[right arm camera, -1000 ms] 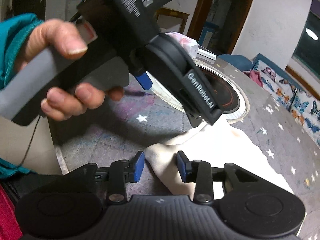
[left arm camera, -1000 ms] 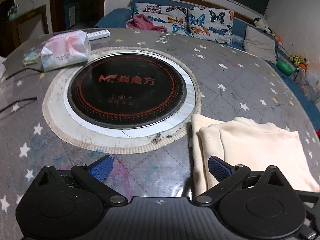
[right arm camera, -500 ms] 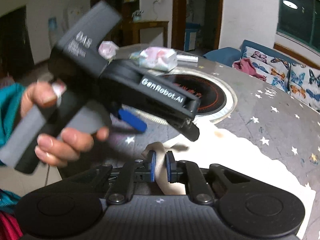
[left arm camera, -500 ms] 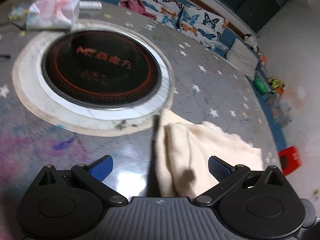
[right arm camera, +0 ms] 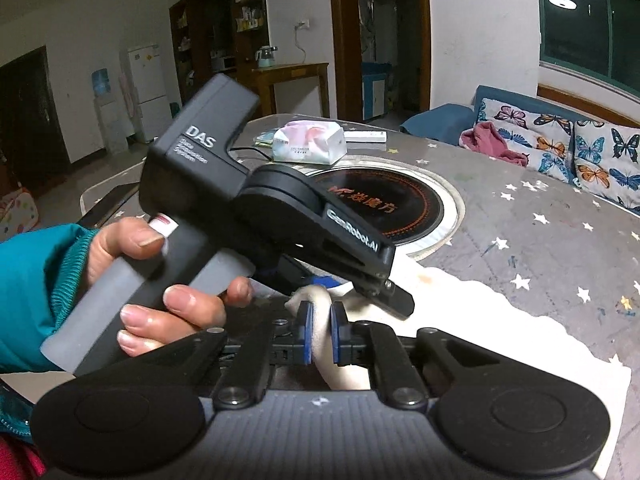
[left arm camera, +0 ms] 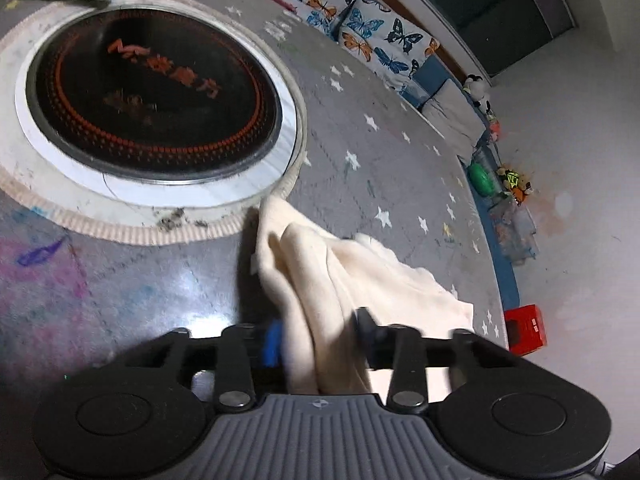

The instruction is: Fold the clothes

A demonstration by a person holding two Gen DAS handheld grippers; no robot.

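Both tools are now gripping the cloth (left arm camera: 344, 276): a second ago the left tool (left arm camera: 320, 340) was standing wide over the desk (left arm camera: 380, 152) and the right tool (right arm camera: 320, 334) was only half closed around the near edge. In the left wrist view the left tool's blue pads are pressing on a bunched fold of the cream cloth, which is running up between them and out toward the round cooktop (left arm camera: 156, 92), its far corner just touching the cooktop's pale rim. The rest of the cloth is lying flat on the star-patterned desk to the right. In the right wrist view the right tool's pads are sitting narrow, pinching a rolled corner of the cloth (right arm camera: 500, 320), lifted a little off the desk. The left tool (right arm camera: 384, 292) is coming in from the left, held by the left hand (right arm camera: 160, 280), its tip just beside the right tool's pinch. A tissue pack (right arm camera: 308, 142) is sitting beyond the cooktop (right arm camera: 384, 204).
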